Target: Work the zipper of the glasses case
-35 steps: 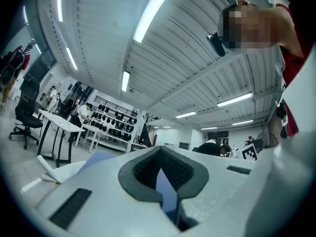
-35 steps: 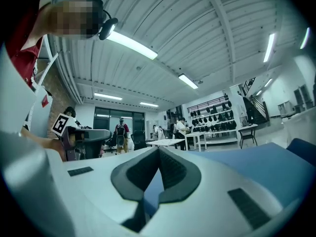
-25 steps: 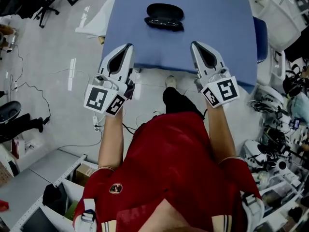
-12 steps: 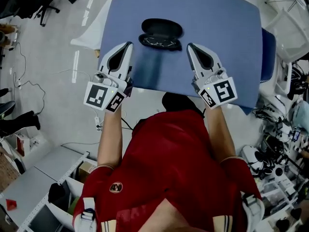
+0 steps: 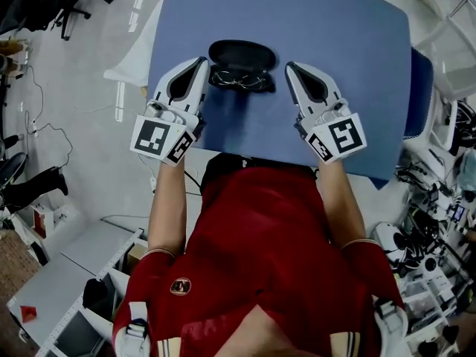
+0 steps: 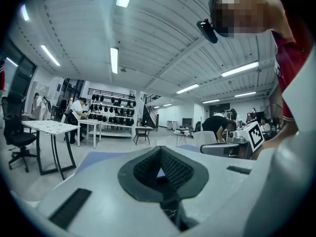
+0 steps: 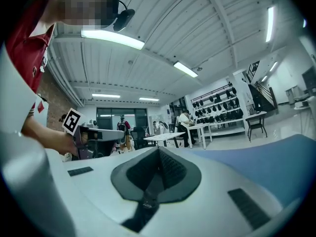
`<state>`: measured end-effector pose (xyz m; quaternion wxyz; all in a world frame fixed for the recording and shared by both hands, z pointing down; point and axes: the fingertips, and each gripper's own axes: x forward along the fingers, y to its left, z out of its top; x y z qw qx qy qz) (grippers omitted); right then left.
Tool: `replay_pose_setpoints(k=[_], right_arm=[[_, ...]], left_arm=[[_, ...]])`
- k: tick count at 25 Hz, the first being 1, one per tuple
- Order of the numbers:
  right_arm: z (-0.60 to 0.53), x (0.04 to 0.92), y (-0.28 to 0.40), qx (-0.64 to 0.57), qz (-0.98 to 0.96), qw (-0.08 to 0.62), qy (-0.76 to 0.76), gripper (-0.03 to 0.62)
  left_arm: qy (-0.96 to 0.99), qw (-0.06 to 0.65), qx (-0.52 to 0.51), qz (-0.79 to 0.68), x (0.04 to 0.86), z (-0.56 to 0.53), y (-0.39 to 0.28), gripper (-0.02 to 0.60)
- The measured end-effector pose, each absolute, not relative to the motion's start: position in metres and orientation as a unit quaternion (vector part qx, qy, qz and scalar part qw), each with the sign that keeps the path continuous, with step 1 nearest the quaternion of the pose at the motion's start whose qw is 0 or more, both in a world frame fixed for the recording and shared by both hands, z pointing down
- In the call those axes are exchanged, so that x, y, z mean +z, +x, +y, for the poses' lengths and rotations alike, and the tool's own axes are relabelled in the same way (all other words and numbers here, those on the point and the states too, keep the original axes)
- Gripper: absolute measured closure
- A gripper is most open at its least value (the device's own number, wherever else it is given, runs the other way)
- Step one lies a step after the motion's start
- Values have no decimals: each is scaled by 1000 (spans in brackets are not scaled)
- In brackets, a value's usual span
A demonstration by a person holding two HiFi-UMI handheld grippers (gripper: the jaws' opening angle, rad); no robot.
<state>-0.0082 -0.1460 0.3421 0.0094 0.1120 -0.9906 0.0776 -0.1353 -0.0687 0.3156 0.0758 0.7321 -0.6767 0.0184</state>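
Observation:
The black glasses case (image 5: 242, 53) lies with its lid open on the blue table (image 5: 335, 43), a pair of glasses (image 5: 239, 80) resting in its near half. The zipper is too small to make out. My left gripper (image 5: 203, 61) hovers just left of the case, its jaws shut on nothing. At the same height on the case's right side is my right gripper (image 5: 289, 67), also shut and empty. Neither touches the case. In the left gripper view the left gripper (image 6: 159, 149) shows closed pads, and in the right gripper view so does the right gripper (image 7: 158, 150).
The table's near edge (image 5: 245, 158) runs under my forearms. A white board (image 5: 128, 71) leans at the table's left. Office chairs (image 5: 63, 6) stand at far left, cluttered gear (image 5: 435, 259) at right. Across the room are white tables (image 6: 49, 127) and people (image 6: 76, 115).
The person has stepped up to the table. Both grippers, still shut, went forward from the table's near edge and now flank the case.

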Motion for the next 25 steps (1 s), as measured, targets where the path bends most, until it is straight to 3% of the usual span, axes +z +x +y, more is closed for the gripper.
replay_pose_setpoints(k=[17, 25], right_arm=[[-156, 358, -27, 91, -979, 37, 179, 599], [-158, 366, -23, 90, -972, 51, 212, 599]], left_arm=[[805, 97, 170, -560, 370, -118, -148, 569], [839, 94, 264, -466, 405, -140, -141, 469]])
